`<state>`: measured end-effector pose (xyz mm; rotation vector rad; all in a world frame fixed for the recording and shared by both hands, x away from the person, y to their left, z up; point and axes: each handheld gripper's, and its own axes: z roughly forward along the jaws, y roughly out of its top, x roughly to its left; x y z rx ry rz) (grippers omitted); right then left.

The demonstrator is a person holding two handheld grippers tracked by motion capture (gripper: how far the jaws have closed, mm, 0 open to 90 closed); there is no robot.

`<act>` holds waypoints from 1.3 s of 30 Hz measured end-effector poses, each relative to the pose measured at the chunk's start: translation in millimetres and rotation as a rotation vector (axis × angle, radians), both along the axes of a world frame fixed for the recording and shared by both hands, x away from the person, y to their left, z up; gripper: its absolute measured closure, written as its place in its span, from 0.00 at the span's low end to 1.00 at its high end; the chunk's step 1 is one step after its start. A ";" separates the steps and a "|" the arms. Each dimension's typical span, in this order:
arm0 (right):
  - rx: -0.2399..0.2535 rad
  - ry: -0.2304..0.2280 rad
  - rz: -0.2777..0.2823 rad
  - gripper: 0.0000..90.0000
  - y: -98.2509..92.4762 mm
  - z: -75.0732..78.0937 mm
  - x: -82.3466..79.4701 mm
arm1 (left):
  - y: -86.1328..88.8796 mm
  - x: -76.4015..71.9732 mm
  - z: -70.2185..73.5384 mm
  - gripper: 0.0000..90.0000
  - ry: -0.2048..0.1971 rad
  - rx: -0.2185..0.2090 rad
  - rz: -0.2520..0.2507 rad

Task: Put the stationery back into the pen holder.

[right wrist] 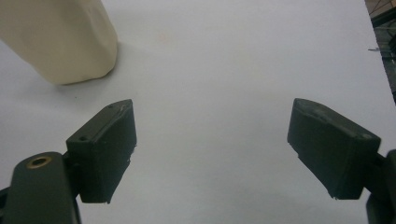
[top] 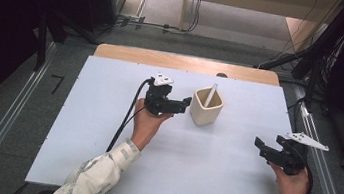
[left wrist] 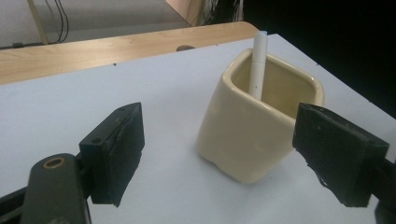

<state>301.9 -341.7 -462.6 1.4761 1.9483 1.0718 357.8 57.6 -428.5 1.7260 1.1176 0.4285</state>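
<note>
A cream square cup point(top: 206, 109) stands at the middle of the white table point(top: 103, 143), with a white stick point(top: 210, 96) leaning upright inside it. My left gripper point(top: 181, 106) is open just left of the cup, jaws pointing at it and holding nothing. In the left gripper view the cup point(left wrist: 252, 126) and the stick point(left wrist: 258, 65) sit just beyond the spread jaws, apart from the left gripper point(left wrist: 222, 126). My right gripper point(top: 263, 148) is open near the table's right edge, well clear of the cup. In the right gripper view the cup's base point(right wrist: 60, 37) shows at top left, far from the right gripper point(right wrist: 210, 135).
A wooden strip point(top: 184, 62) runs along the table's far edge. Metal rails point(top: 5, 125) flank the table on both sides. Cables and dark stands point(top: 311, 60) lie on the floor beyond. Bare white surface spreads in front of the cup.
</note>
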 end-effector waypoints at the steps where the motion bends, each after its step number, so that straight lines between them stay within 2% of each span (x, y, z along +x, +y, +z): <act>1: 0.000 0.001 -0.001 0.15 0.0 0.0 0.0 | 1.9 -2.1 -0.6 0.19 -0.001 0.005 0.003; 10: -0.004 0.003 0.001 0.15 1.8 -0.1 0.0 | 20.5 -19.8 -7.5 0.19 -0.006 0.002 0.010; 24: -0.006 -0.002 0.005 0.15 2.8 0.4 -0.8 | 60.3 -43.8 -19.0 0.19 -0.001 0.025 0.073; 31: -0.005 -0.004 0.004 0.15 1.7 0.8 -2.0 | 86.3 -66.7 -20.2 0.19 -0.016 0.038 0.105; 39: -0.008 -0.006 0.007 0.15 3.9 1.5 -3.7 | 125.0 -93.7 -28.0 0.19 -0.013 0.044 0.177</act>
